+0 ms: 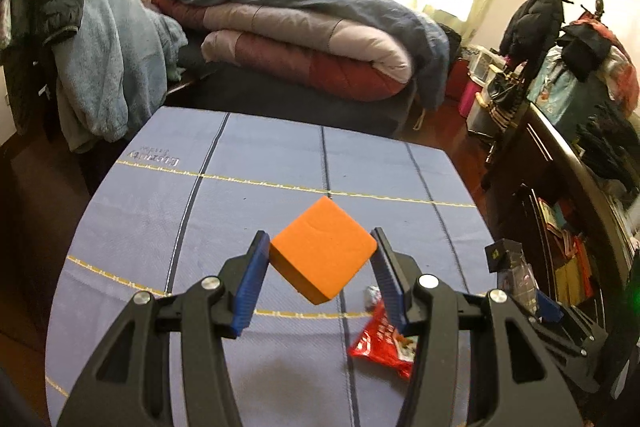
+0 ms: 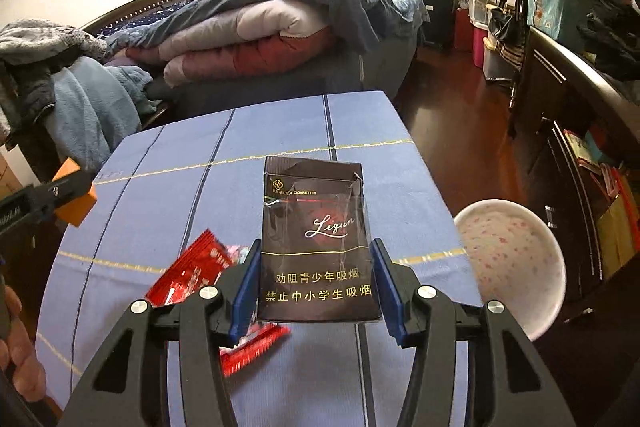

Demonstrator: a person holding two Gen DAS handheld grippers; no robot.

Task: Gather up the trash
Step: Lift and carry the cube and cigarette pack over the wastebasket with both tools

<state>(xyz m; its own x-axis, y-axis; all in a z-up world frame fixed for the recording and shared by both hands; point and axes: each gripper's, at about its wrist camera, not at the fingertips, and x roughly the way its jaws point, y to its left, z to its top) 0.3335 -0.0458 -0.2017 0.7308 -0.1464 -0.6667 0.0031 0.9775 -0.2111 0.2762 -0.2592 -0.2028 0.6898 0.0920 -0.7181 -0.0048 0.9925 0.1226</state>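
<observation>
- My left gripper (image 1: 322,259) is clamped on an orange foam cube (image 1: 323,251); the blue pads press two opposite corners, and the cube sits corner-down at the centre of the left wrist view, clear of the table.
- The same cube (image 2: 76,193) shows at the left edge of the right wrist view, with a black finger across it.
- My right gripper (image 2: 316,281) is closed on a dark brown cigarette pack with gold lettering and torn cellophane (image 2: 316,243); the pads bear on its two narrow sides near the bottom, and the pack stands upright at the centre of that view.
- The same pack (image 1: 506,261) appears partly at the right edge of the left wrist view, between the other gripper's fingers.
- A red foil snack wrapper (image 1: 380,343) lies on the blue striped tablecloth (image 1: 248,187), in the lower middle of the left view, partly behind my right-hand finger.
- In the right view the wrapper (image 2: 192,273) lies lower left of the pack, partly hidden by my left-hand finger.
- A small crumpled silvery scrap (image 1: 372,297) lies just above the wrapper; what it is I cannot tell.
- A white bowl with pink speckles (image 2: 516,263) sits at the right edge of the right view, beside the table edge.
- A folded quilt on a bed (image 1: 304,39) fills the upper middle of the left view.
</observation>
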